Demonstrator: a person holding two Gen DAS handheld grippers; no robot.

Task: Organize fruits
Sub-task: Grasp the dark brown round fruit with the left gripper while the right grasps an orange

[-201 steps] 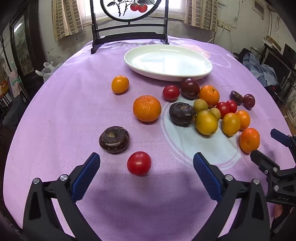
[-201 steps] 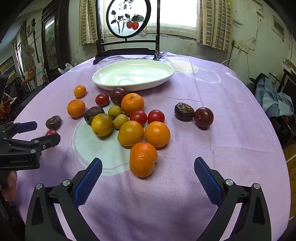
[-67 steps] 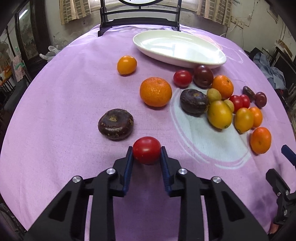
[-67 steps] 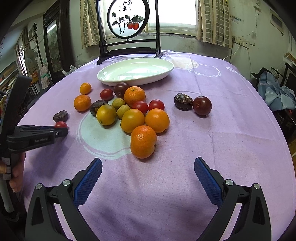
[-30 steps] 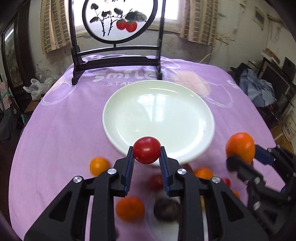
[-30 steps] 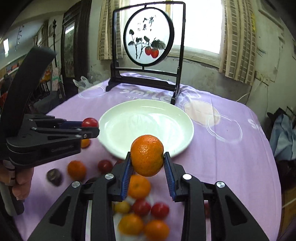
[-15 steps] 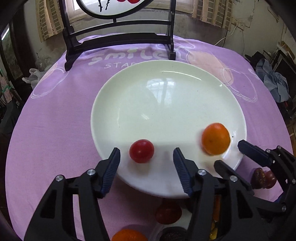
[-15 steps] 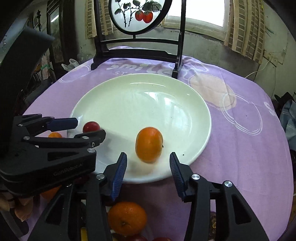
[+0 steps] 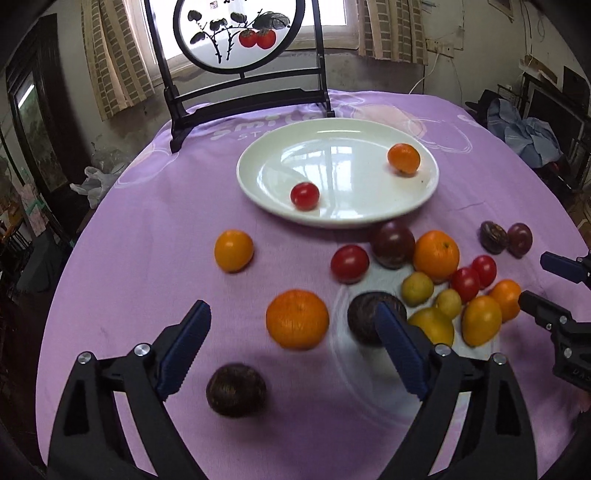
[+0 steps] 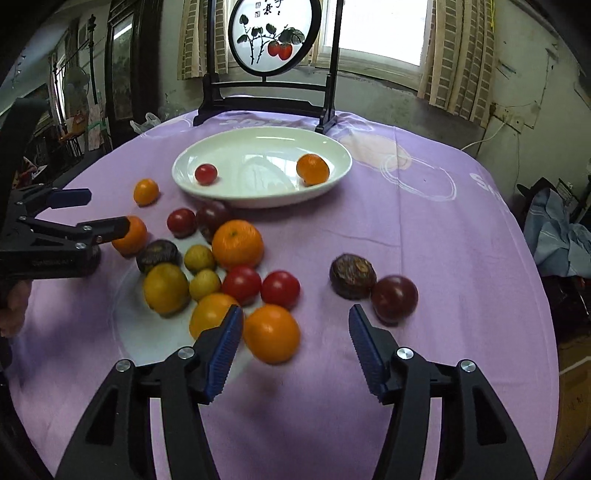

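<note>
A white plate holds a red tomato and a small orange. My left gripper is open and empty above a large orange, with a dark brown fruit below it and another by its right finger. My right gripper is open and empty around an orange. Several tomatoes, oranges and yellow fruits lie loose on the purple cloth.
A dark wooden stand with a round painted screen stands behind the plate. A brown fruit and a dark plum lie at the right. The right gripper shows at the left view's right edge.
Both grippers have pulled back from the plate toward the loose fruit and opened wider. The tomato and the orange stay on the plate.
</note>
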